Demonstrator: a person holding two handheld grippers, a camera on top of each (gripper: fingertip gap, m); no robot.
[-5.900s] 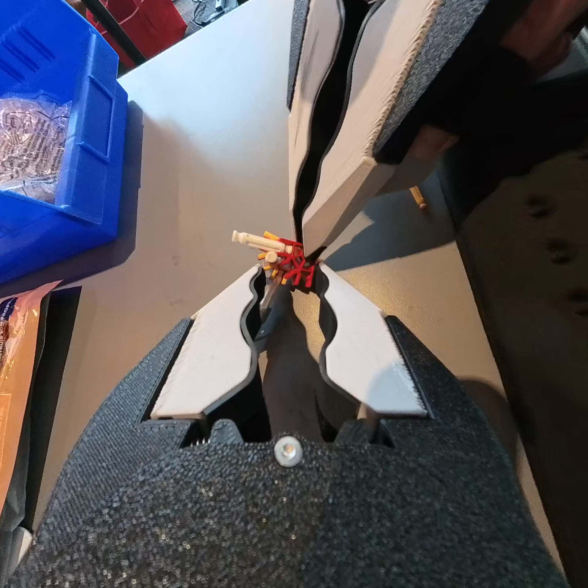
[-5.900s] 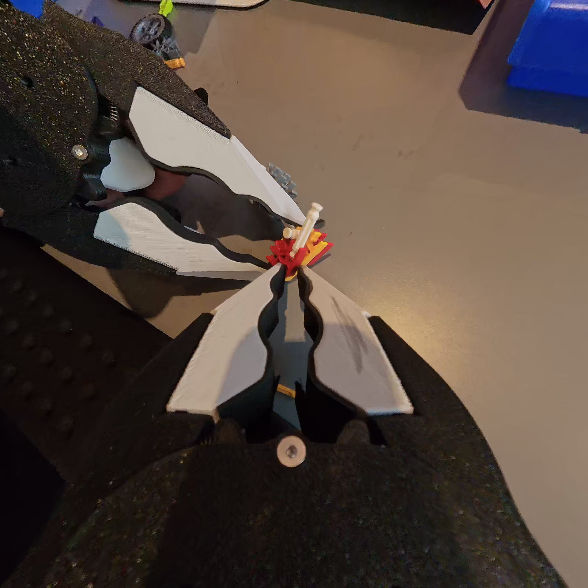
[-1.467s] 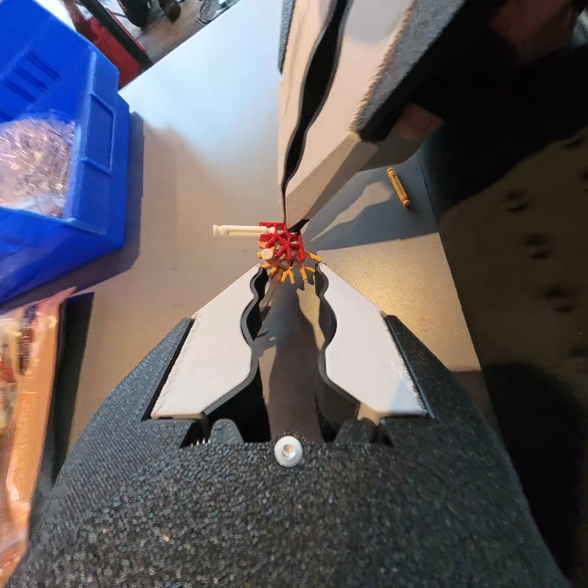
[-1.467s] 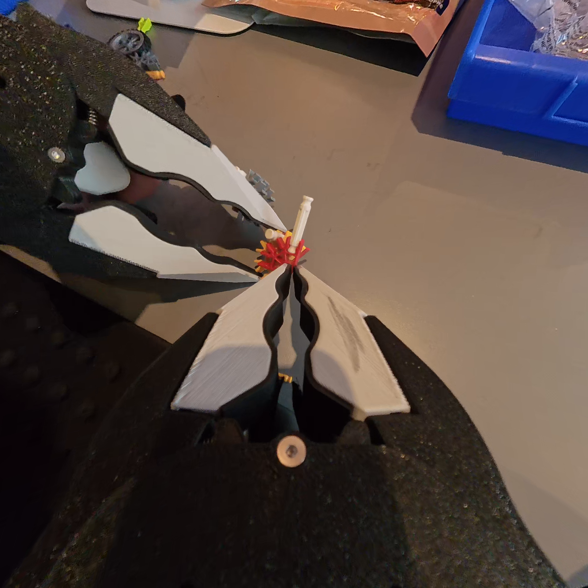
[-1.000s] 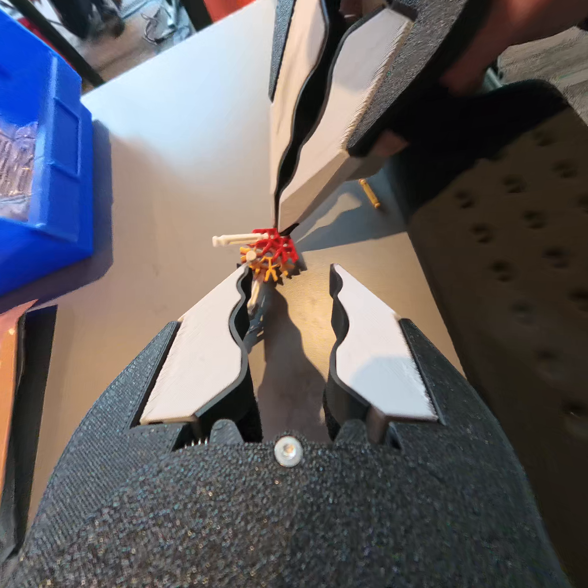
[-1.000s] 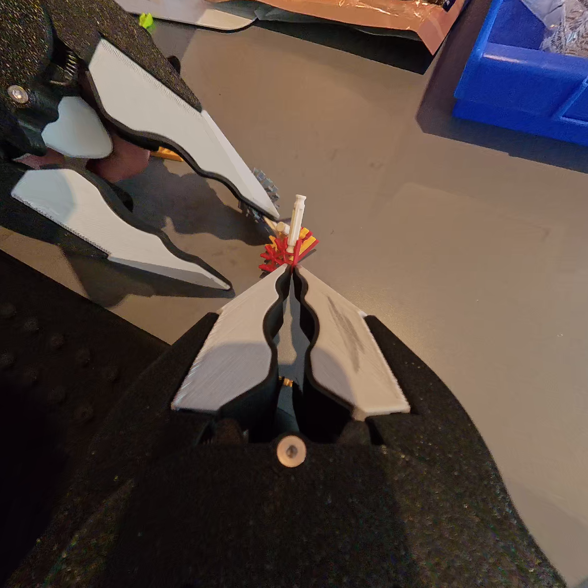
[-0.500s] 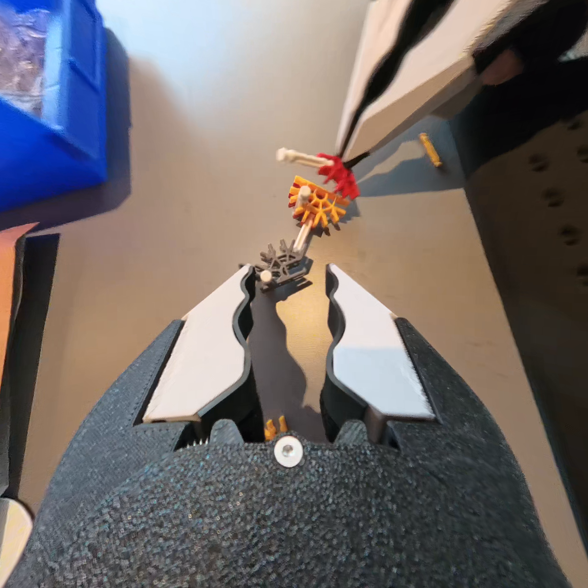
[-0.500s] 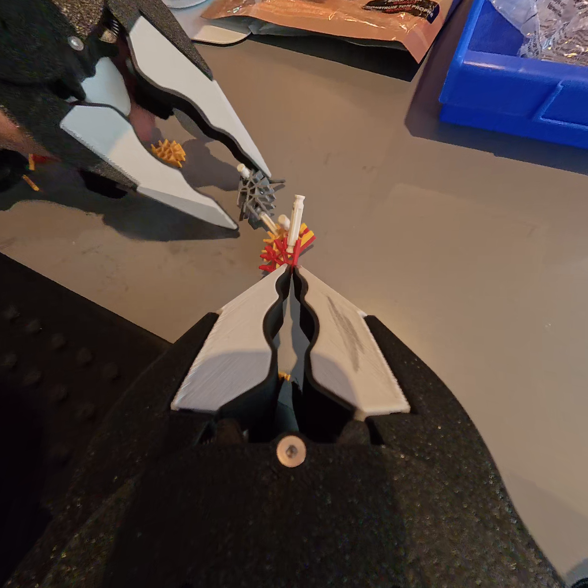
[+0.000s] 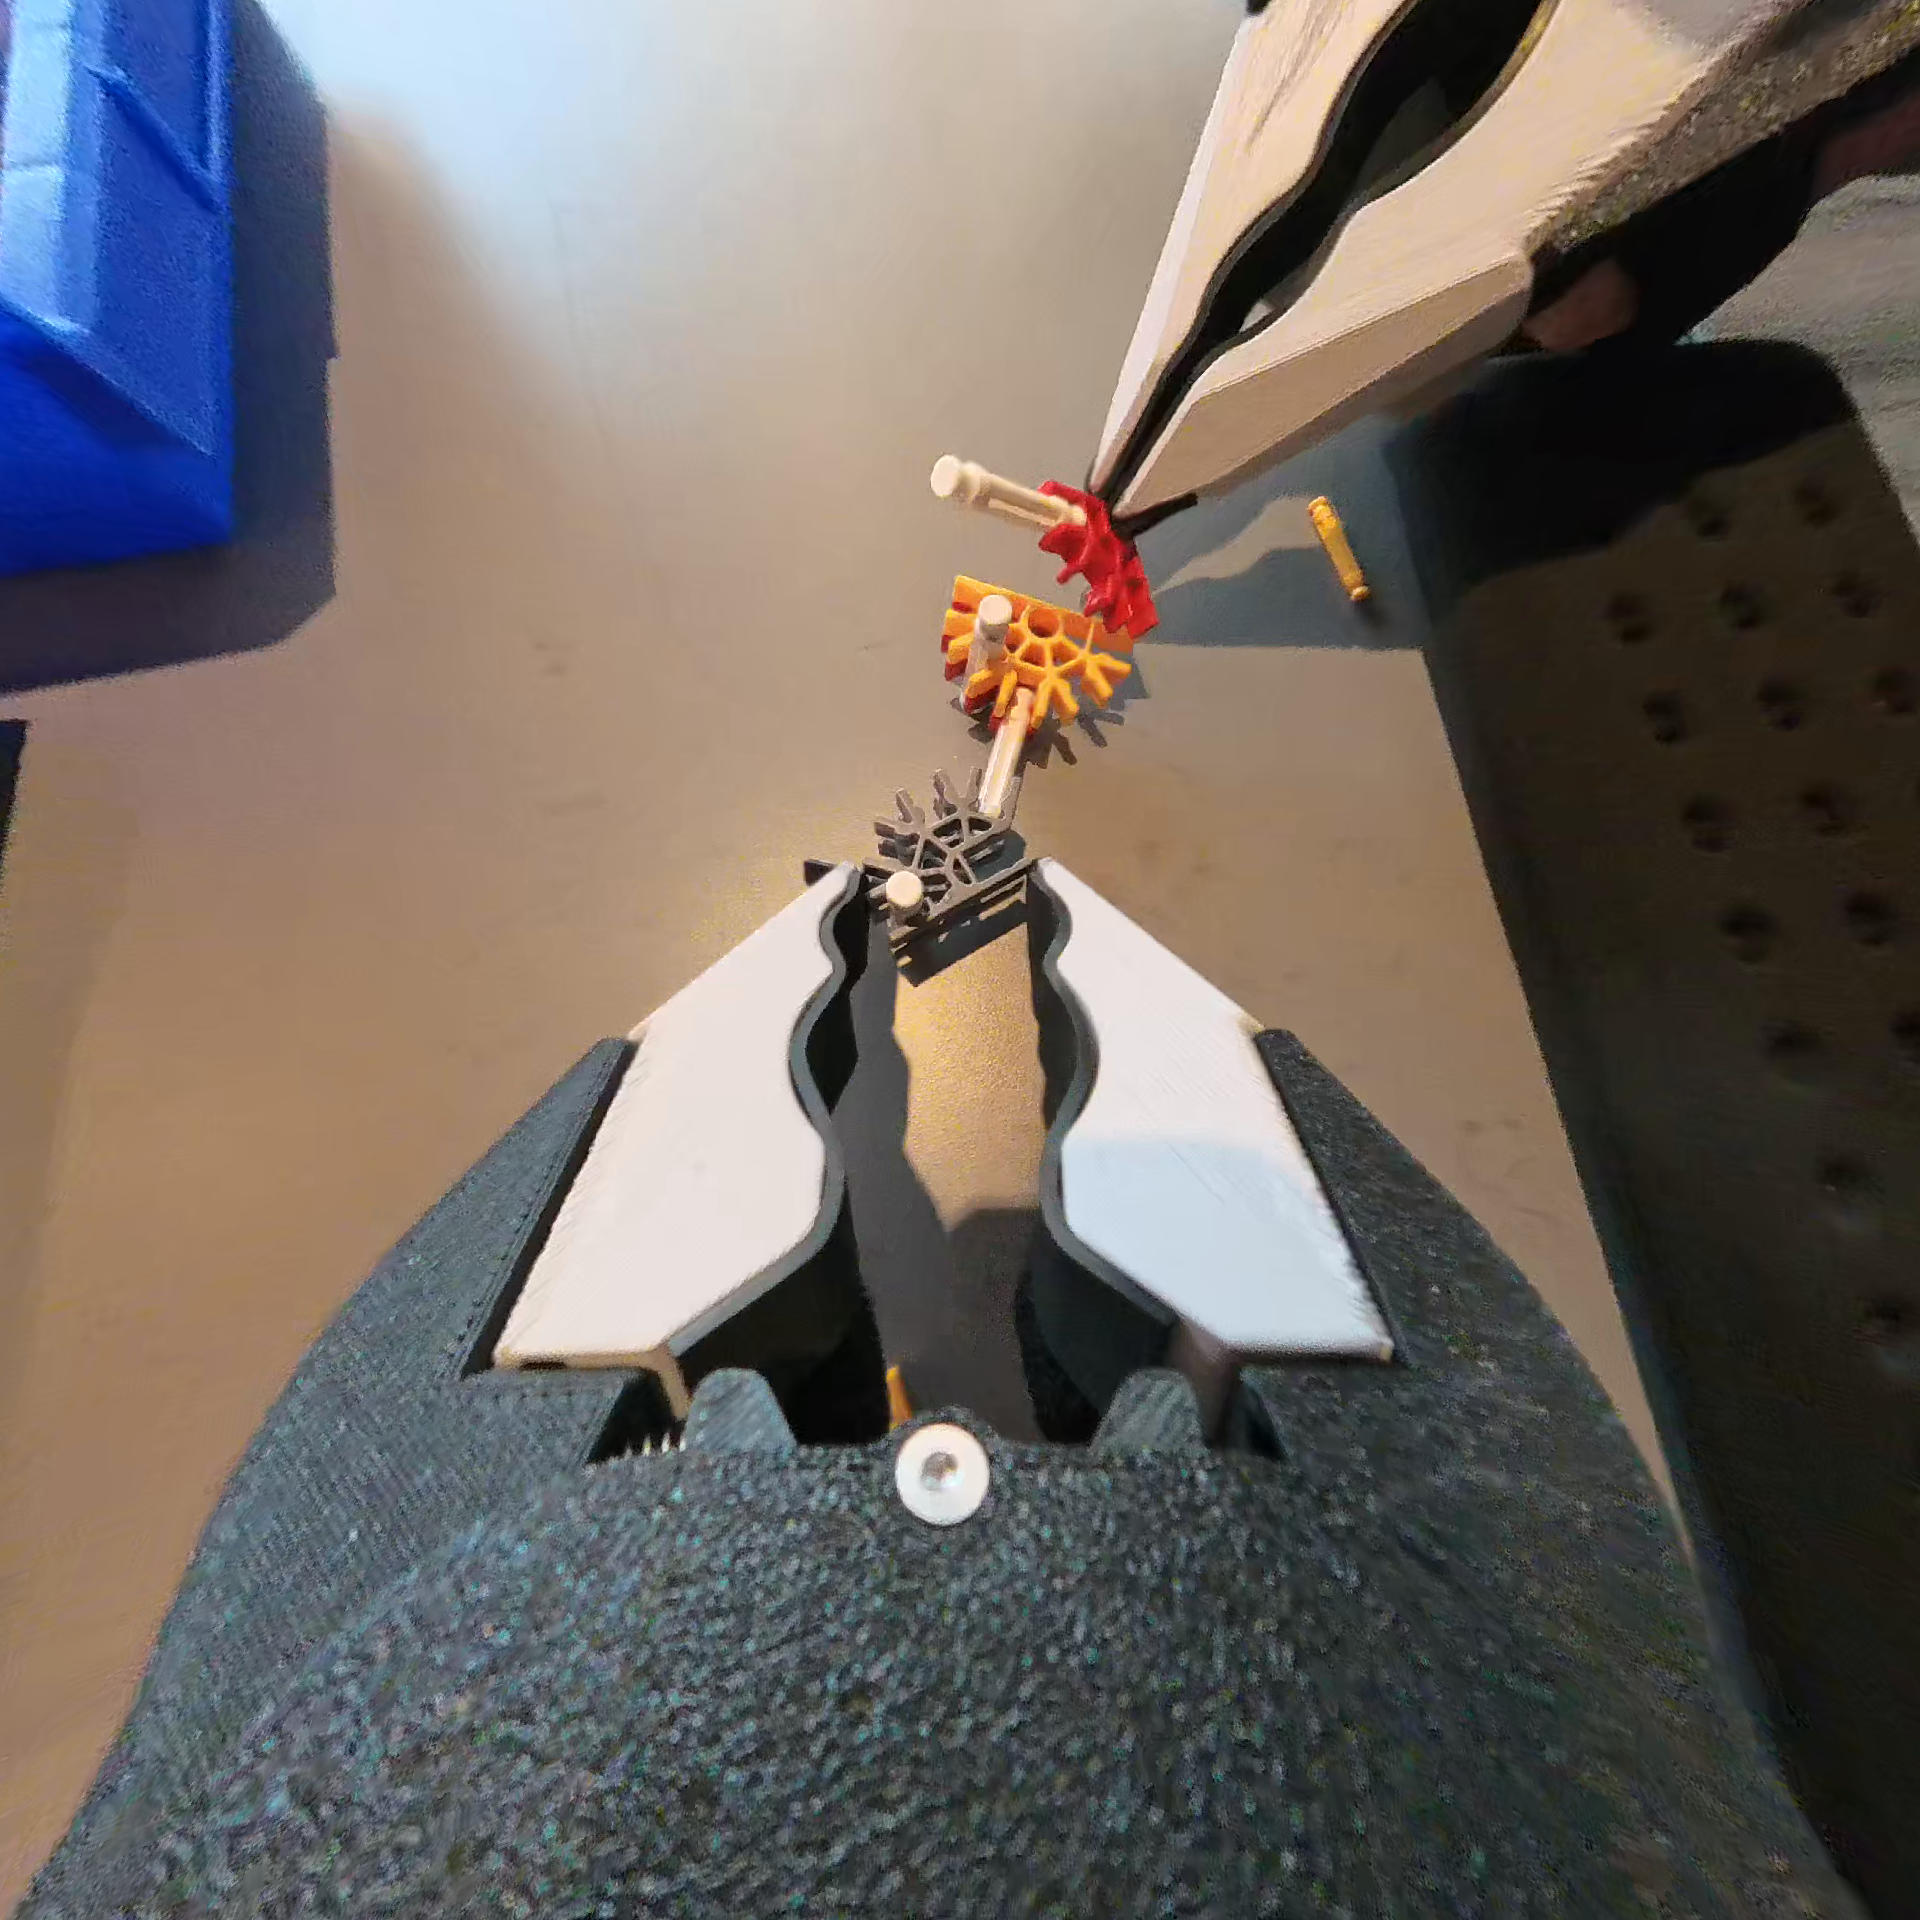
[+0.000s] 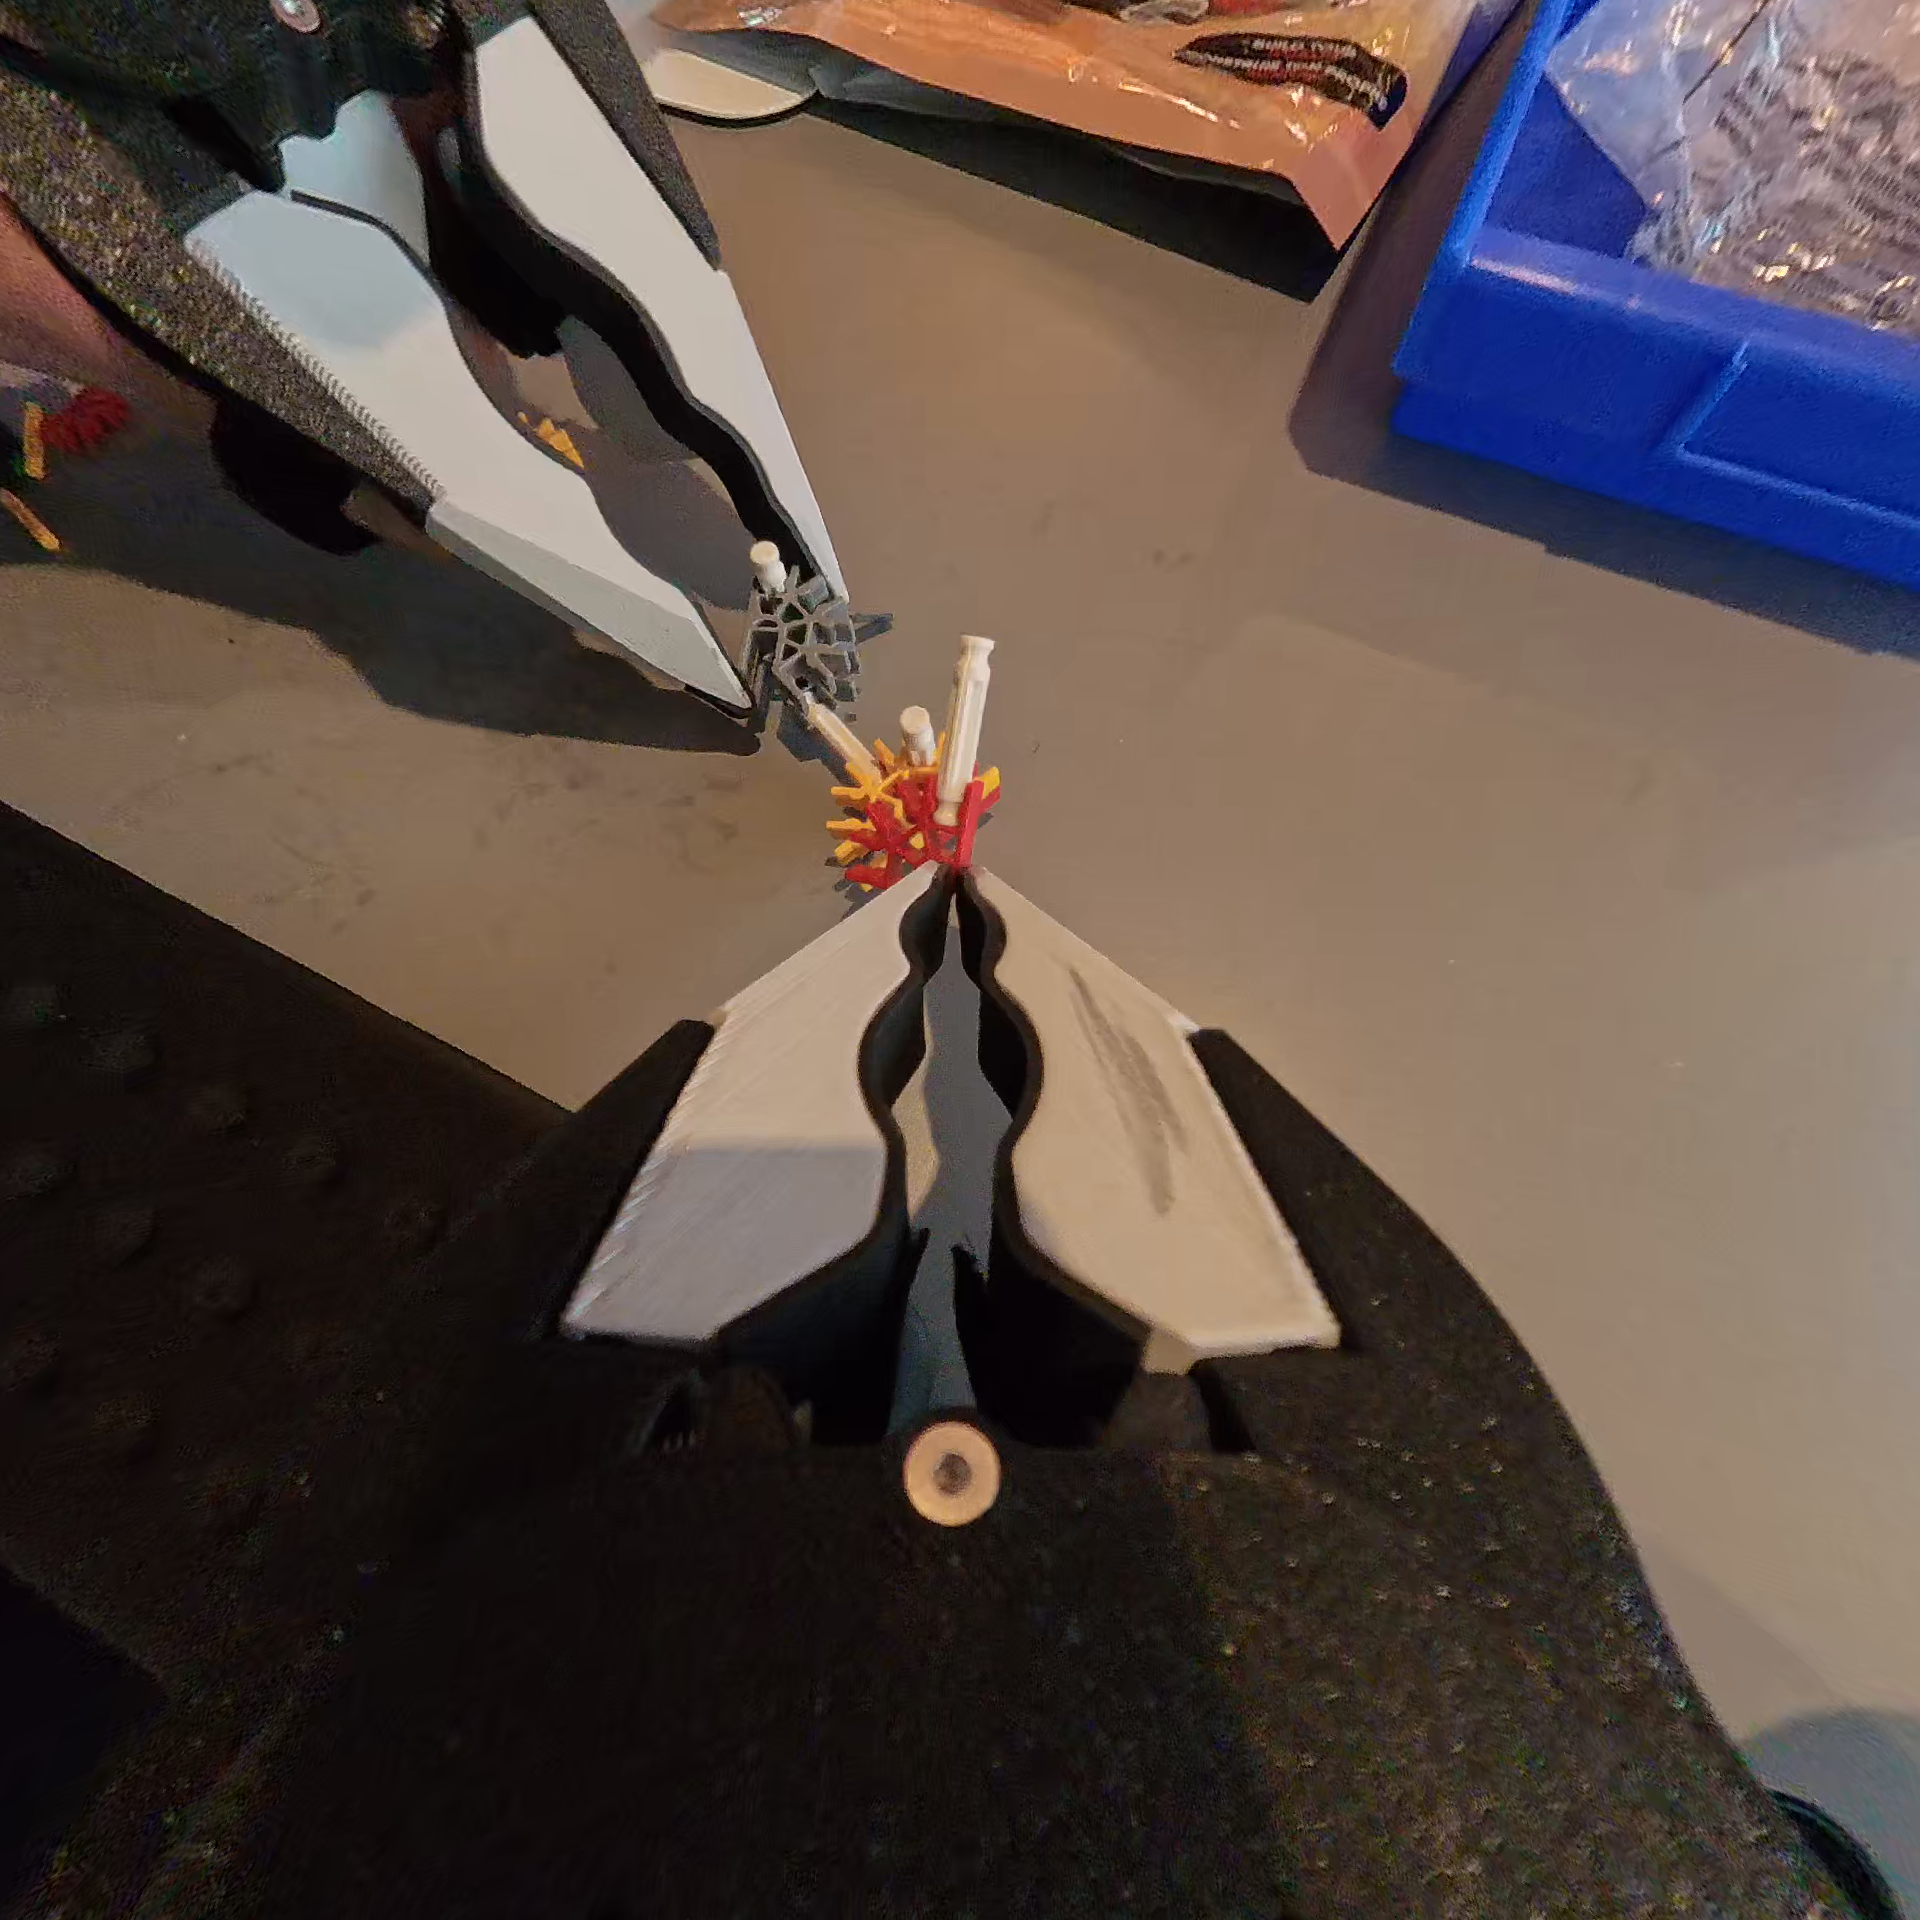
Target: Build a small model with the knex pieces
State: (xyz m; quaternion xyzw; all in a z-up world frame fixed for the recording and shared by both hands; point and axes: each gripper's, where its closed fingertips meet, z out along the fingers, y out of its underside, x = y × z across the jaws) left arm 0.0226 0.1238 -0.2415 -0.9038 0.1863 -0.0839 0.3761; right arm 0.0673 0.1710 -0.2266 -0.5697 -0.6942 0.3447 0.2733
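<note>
A small toy assembly of snowflake-shaped connectors and white rods sits above a grey table. The right gripper has its jaws pinched tight on the red connector, from which a white rod sticks up. An orange connector sits just beside the red one. The left gripper has its jaws narrowly parted around the grey connector, both tips touching it. A blue bin stands far right, beside an orange packet. A loose yellow peg lies near the right gripper.
</note>
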